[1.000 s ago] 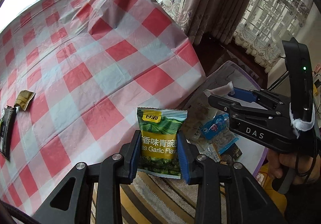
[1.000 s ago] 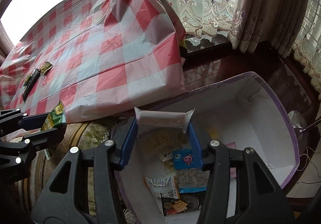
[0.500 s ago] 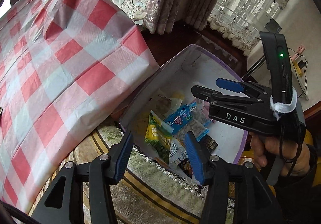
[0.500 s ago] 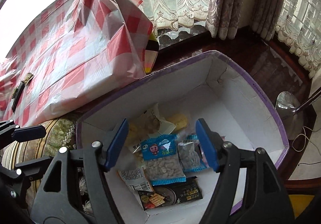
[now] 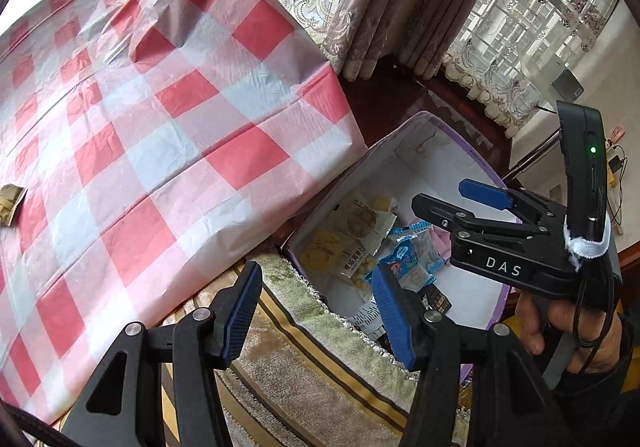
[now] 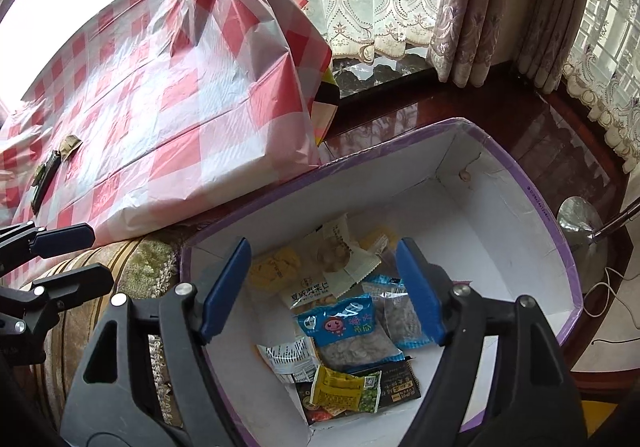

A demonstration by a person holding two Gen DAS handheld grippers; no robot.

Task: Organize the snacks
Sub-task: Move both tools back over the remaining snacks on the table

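A white box with a purple rim [image 6: 532, 203] [image 5: 416, 183] stands on the floor beside the table and holds several snack packets. The green garlic pea packet [image 6: 346, 391] lies at the box's near end, beside blue packets [image 6: 348, 331] and a pale nut packet [image 6: 336, 263]. My right gripper [image 6: 320, 291] is open and empty above the box; it also shows in the left wrist view [image 5: 452, 199]. My left gripper [image 5: 316, 319] is open and empty over the box's near-left edge. A small gold packet [image 6: 70, 145] [image 5: 10, 203] and a dark packet [image 6: 44, 179] lie on the table.
The table wears a red-and-white checked cloth [image 5: 160, 119] that hangs down next to the box. A striped, fringed cushion [image 5: 304, 359] lies under my left gripper. Curtains [image 6: 480, 7], a dark wooden sill and a lamp base [image 6: 580, 223] lie beyond the box.
My left gripper carried the green pea packet from over the table to the box and let it go. My right gripper dropped its pale packet into the box. Both now stand open.
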